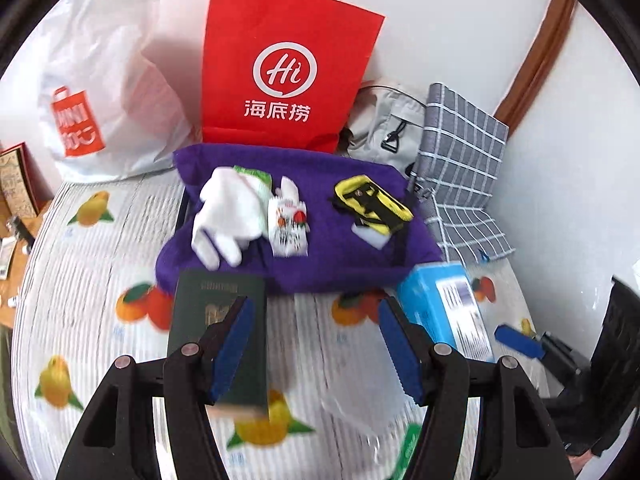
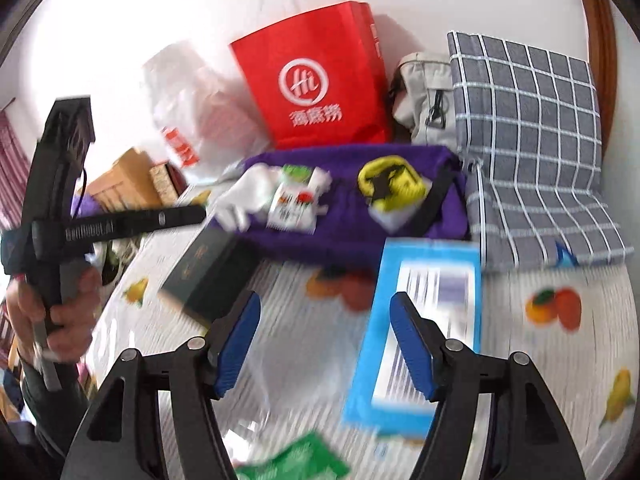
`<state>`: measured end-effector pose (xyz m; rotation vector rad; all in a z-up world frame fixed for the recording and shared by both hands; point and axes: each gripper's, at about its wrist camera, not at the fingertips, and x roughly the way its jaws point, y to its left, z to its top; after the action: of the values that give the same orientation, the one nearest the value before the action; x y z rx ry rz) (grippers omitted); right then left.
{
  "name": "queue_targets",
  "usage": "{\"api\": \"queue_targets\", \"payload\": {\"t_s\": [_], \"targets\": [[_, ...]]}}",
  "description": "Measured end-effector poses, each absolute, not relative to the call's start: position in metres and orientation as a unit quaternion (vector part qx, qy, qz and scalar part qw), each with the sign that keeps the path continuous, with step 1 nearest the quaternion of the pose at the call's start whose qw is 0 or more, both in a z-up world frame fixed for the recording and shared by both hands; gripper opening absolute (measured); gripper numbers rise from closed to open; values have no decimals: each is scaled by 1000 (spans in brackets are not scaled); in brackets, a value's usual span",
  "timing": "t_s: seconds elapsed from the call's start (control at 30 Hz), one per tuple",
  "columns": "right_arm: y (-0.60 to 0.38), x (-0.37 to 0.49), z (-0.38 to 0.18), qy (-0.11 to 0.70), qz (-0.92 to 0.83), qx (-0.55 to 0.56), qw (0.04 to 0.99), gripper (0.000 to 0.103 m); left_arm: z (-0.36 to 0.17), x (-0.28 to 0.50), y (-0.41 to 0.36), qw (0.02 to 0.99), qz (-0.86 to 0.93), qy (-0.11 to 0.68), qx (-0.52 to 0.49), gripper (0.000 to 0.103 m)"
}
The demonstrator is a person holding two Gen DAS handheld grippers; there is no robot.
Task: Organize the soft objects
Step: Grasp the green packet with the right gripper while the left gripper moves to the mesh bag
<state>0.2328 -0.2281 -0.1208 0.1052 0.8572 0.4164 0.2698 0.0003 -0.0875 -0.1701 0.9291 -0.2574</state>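
— Gloves (image 1: 222,216) and socks (image 1: 289,226) lie on our purple bag (image 1: 288,268), toward the bed's far edge.
— Nearer, our left gripper (image 1: 316,348) and right gripper (image 2: 324,344) both gape wide, holding nothing.

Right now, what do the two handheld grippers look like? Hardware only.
Both match: the left gripper and right gripper have black linkage arms with silver pivot pins and ribbed blue pads. In the right wrist view, the left gripper's body is a black handheld unit with a long black bar bearing blurred white lettering, and a thin black cable behind it.
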Motion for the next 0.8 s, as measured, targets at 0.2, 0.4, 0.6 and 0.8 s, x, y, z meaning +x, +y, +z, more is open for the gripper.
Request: {"api": "queue_targets", "payload": {"t_s": [0.2,0.4,0.6,0.8], "targets": [[-231,172,-146,442,195,75,872,70,-93,225,2,885,-121,442,-79,63],[-227,133,-194,501,179,100,841,70,-112,199,6,881,-123,448,-93,63],[-216,117,-225,539,171,138,813,70,-134,182,16,872,-125,460,-111,63],[-187,116,-225,526,128,126,832,71,-144,173,33,868,-133,458,-136,63]]}}
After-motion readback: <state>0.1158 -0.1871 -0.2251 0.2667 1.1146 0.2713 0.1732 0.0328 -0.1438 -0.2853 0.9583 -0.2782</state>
